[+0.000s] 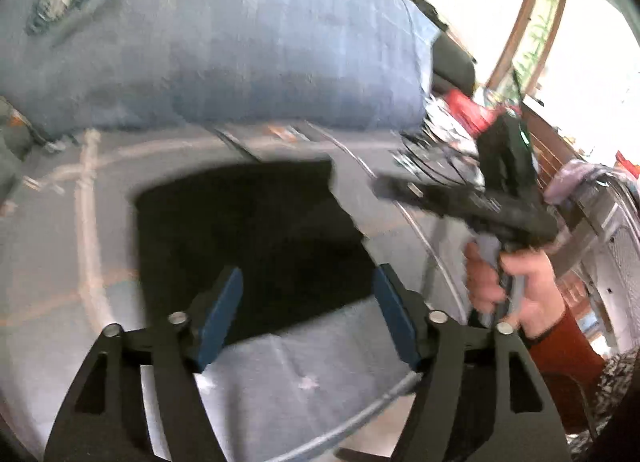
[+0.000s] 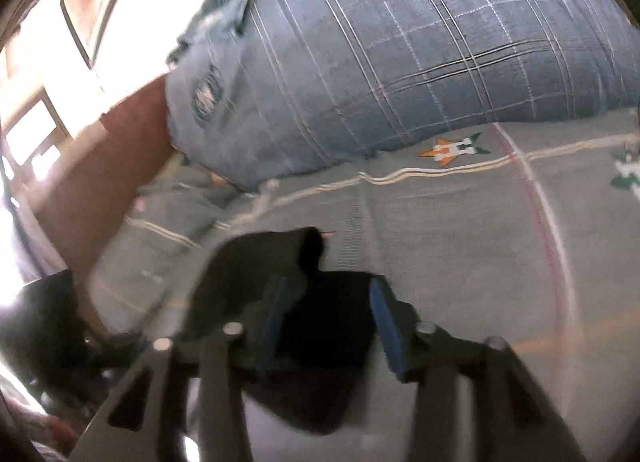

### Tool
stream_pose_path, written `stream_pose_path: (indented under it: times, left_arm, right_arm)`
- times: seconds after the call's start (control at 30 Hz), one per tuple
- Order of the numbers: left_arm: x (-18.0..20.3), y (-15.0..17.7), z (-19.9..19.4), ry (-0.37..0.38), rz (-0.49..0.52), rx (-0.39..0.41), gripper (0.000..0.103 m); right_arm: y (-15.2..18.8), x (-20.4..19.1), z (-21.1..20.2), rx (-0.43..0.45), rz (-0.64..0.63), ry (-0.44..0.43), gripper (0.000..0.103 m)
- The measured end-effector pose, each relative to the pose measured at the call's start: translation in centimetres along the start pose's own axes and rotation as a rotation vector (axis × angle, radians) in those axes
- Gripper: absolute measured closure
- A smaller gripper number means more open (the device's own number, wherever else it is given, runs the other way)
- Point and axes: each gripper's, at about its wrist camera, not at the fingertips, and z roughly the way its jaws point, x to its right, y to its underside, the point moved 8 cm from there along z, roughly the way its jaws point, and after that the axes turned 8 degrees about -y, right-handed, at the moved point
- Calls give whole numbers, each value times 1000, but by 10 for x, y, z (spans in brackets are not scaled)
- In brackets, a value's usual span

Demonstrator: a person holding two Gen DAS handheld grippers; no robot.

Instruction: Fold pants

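Black pants (image 1: pixel 248 230) lie as a flat dark patch on the grey bedsheet (image 1: pixel 80 262). My left gripper (image 1: pixel 308 274) hovers over their near edge, open, its blue pads (image 1: pixel 224 314) spread wide with nothing pressed between them. To the right, a hand (image 1: pixel 500 282) holds the other gripper's handle above the bed. In the right wrist view the black pants (image 2: pixel 248 270) lie just under my right gripper (image 2: pixel 330 286). Its blue pads (image 2: pixel 384 322) stand apart with cloth between them, not pinched. This view is blurred.
A blue checked pillow or quilt (image 2: pixel 400 42) is piled at the back of the bed, with ripped light-blue jeans (image 2: pixel 208 102) beside it. Clutter, red items and cables (image 1: pixel 460 114) sit at the bed's right side. A reddish-brown panel (image 2: pixel 120 166) borders the left.
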Motion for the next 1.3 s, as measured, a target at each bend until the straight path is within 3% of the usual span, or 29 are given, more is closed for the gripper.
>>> stream_pose_path:
  times: [0.1, 0.13, 0.3, 0.37, 0.47, 0.6, 0.77, 0.93, 1.03, 1.1, 1.3]
  left_arm:
    - [-26, -11, 8, -107, 6, 24, 31]
    - [-36, -11, 16, -136, -5, 14, 31]
    - [-70, 1, 54, -160, -101, -51, 31]
    - [-68, 9, 58, -168, -111, -69, 31]
    - [-63, 12, 59, -203, -85, -69, 31]
    - [-55, 0, 43, -165, -93, -45, 31]
    - [-35, -15, 28, -160, -36, 17, 24]
    - [-25, 0, 63, -185, -16, -66, 24]
    - [-27, 13, 79, -217, -12, -109, 24]
    - [-29, 16, 82, -217, -32, -116, 24]
    - [-31, 1, 66, -247, -36, -87, 24]
  right_arm:
    - [8, -11, 11, -29, 12, -32, 42]
    - [12, -13, 19, -52, 3, -24, 42]
    - [30, -6, 51, -135, -12, 86, 42]
    - [29, -6, 58, -113, 13, 73, 42]
    - [30, -15, 68, -129, -15, 52, 83]
    - [21, -30, 46, -82, -52, 43, 89]
    - [13, -36, 6, -31, -68, 47, 89]
    - [37, 4, 17, -83, 8, 166, 89]
    - [42, 13, 19, -80, 44, 164, 88]
    - [39, 12, 15, -87, 42, 177, 79]
    - [22, -7, -12, -52, -58, 254, 78]
